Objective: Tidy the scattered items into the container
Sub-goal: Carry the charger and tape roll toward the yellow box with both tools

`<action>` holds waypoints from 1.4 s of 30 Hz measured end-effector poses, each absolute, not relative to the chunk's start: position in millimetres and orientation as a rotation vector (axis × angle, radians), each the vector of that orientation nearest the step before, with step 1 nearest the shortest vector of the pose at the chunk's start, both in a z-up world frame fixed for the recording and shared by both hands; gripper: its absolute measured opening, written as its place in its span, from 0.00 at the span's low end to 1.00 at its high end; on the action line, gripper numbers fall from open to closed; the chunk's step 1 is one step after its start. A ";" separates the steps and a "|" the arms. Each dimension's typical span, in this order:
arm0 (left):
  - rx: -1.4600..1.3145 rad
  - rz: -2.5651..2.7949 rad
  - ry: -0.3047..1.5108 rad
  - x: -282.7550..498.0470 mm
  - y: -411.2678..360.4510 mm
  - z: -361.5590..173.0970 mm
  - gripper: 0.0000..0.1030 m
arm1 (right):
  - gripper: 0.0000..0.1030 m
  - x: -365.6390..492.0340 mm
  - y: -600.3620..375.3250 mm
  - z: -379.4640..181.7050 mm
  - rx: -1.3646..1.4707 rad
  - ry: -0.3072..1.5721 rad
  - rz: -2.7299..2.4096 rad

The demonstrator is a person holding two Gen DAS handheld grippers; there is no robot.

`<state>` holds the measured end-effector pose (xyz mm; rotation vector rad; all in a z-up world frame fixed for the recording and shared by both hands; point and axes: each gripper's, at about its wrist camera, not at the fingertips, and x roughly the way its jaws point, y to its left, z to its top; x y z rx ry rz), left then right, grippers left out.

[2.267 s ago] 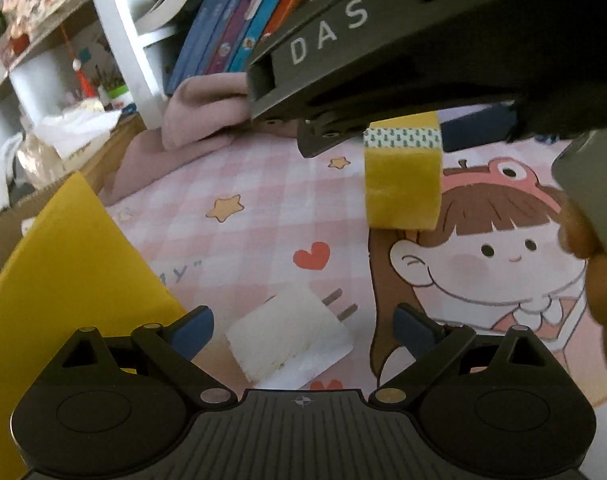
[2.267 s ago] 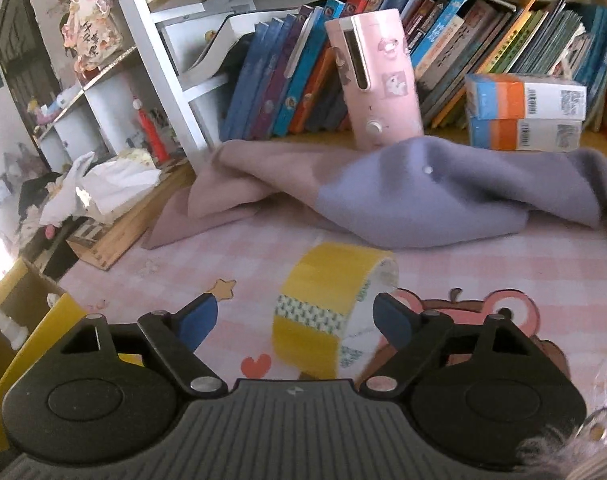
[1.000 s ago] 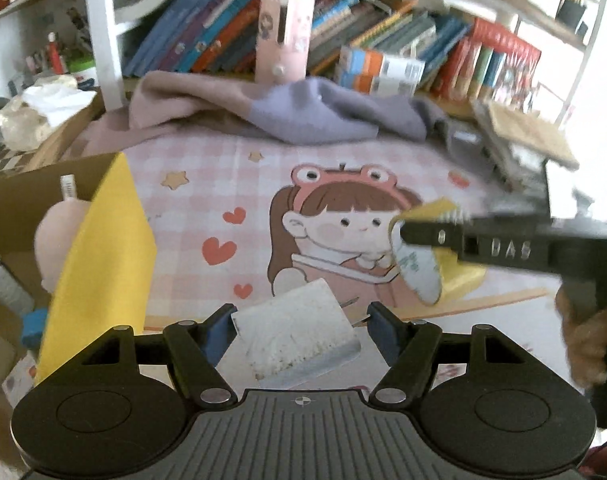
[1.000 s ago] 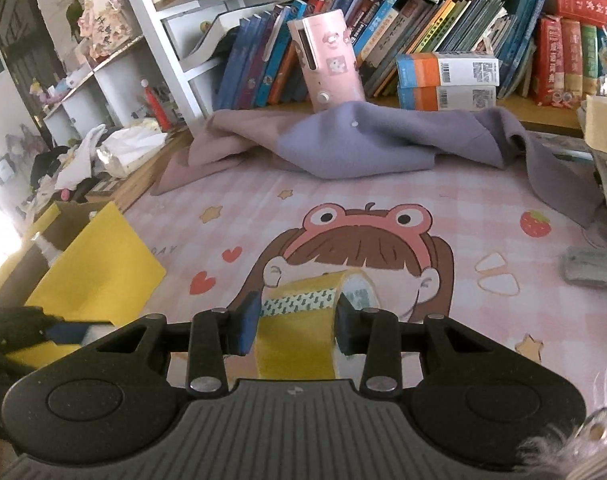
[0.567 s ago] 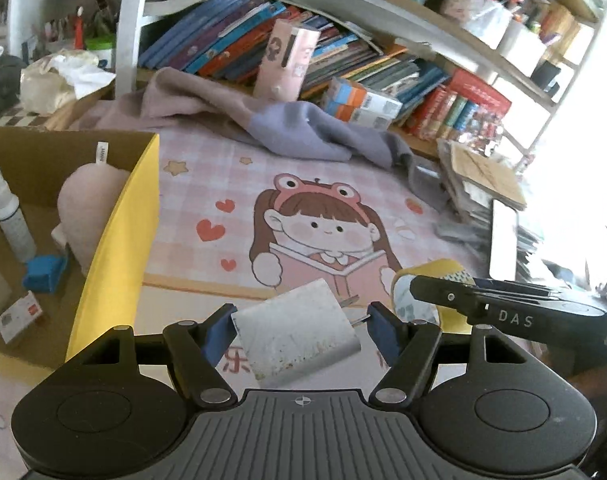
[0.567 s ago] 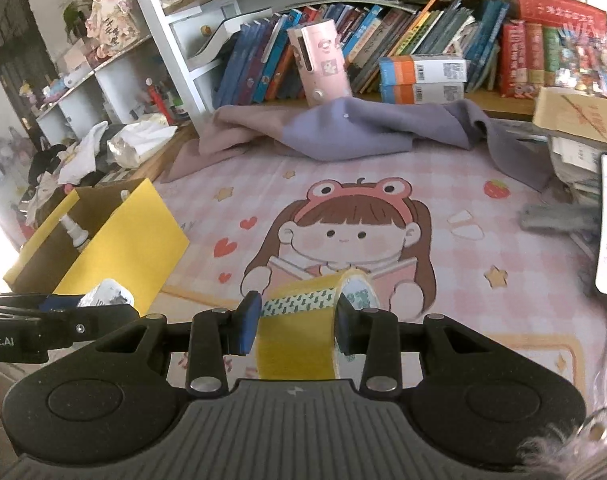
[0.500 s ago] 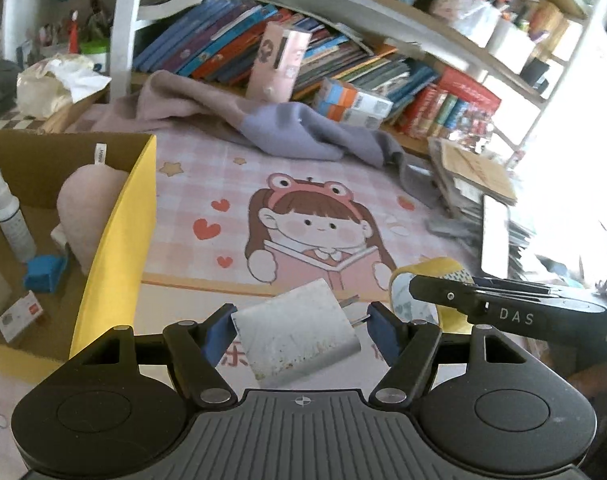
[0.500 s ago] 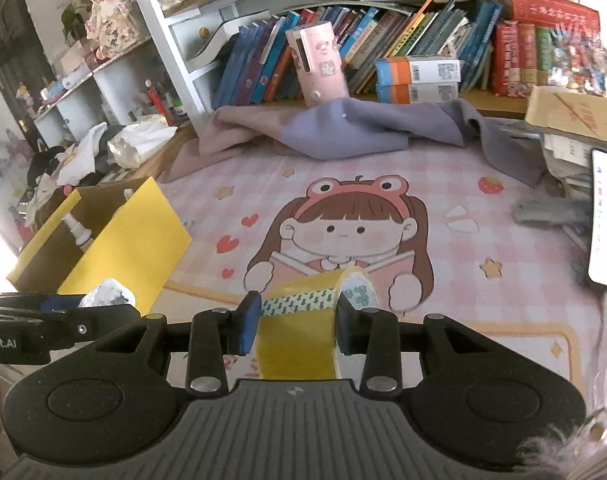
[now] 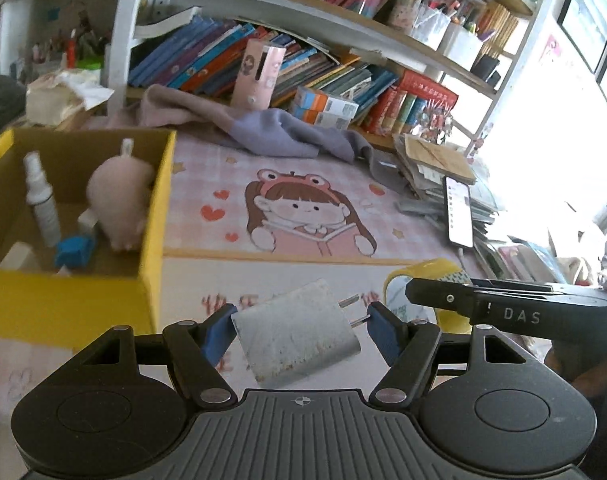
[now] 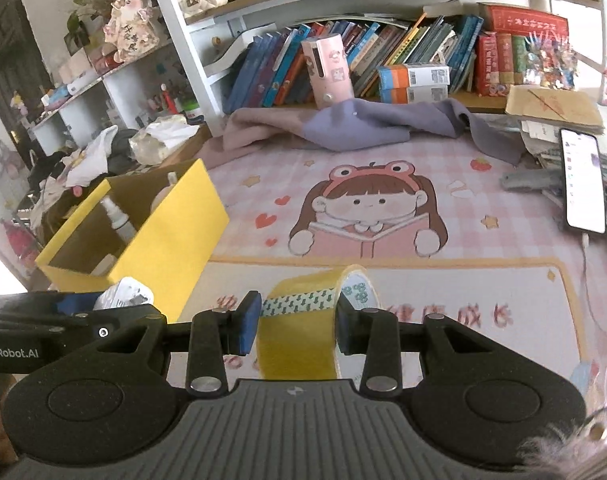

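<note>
My left gripper (image 9: 299, 332) is shut on a white plug charger (image 9: 297, 342) and holds it in the air, to the right of the yellow cardboard box (image 9: 153, 232). My right gripper (image 10: 297, 326) is shut on a yellow tape roll (image 10: 303, 332), lifted above the mat. The box (image 10: 175, 240) lies left of both grippers. It holds a spray bottle (image 9: 43, 200), a pink plush (image 9: 119, 200) and a blue item (image 9: 75, 252). The right gripper with its tape (image 9: 423, 280) shows at the right of the left wrist view. The left gripper with the charger (image 10: 123, 294) shows at the left of the right wrist view.
A pink cartoon mat (image 10: 367, 216) covers the desk. A purple cloth (image 10: 343, 128) and a pink device (image 10: 327, 72) lie at the back before the bookshelf. A phone (image 10: 583, 184) and stacked papers (image 10: 555, 112) sit on the right.
Both grippers have closed on their items and lifted them high and back from the mat. The box is now seen from above, with its inside in view.
</note>
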<state>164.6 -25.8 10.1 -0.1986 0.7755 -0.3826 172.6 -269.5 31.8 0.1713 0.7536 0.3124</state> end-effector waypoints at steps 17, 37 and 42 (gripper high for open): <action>-0.217 -0.337 0.790 80.4 64.0 2.0 0.69 | 0.34 79.4 -174.1 25.7 0.154 0.773 0.368; -0.312 -0.203 0.720 46.7 131.5 7.1 0.69 | 0.34 71.0 -92.5 37.0 0.034 0.766 0.535; -0.301 -0.206 0.731 48.1 132.1 5.6 0.69 | 0.34 74.4 -86.2 35.9 0.035 0.774 0.549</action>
